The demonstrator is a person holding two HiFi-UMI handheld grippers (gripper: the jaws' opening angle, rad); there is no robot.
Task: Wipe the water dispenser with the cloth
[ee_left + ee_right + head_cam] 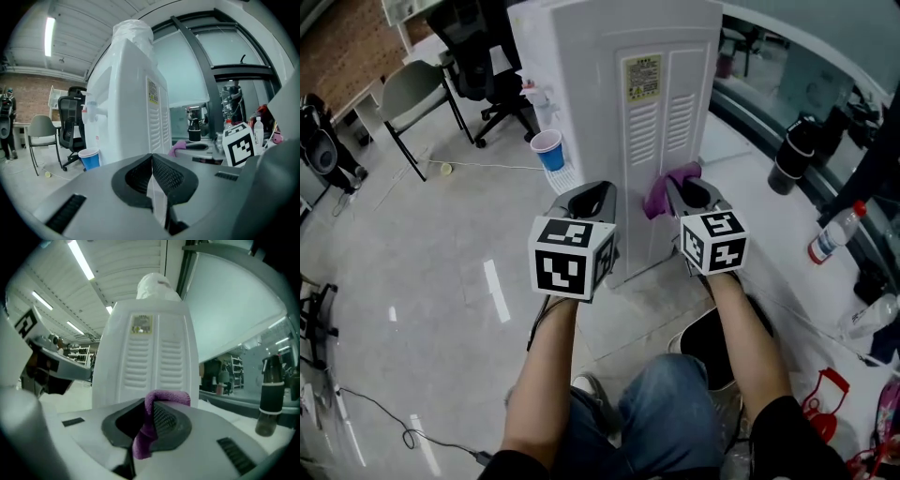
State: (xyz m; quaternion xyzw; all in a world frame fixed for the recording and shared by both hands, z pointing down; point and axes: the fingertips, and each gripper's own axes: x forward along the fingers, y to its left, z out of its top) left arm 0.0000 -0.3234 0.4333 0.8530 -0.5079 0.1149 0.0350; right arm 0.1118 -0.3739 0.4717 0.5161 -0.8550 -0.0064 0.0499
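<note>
The white water dispenser stands on the floor with its vented back panel and yellow label toward me; it fills the right gripper view and shows again in the left gripper view. My right gripper is shut on a purple cloth, held close to the lower back panel; the cloth hangs folded between the jaws. My left gripper is shut with nothing in it, just left of the dispenser's back corner.
A blue paper cup sits under the dispenser's taps. Office chairs stand behind on the left. A low white ledge at right carries a black flask and a plastic bottle. A black bin is beside my leg.
</note>
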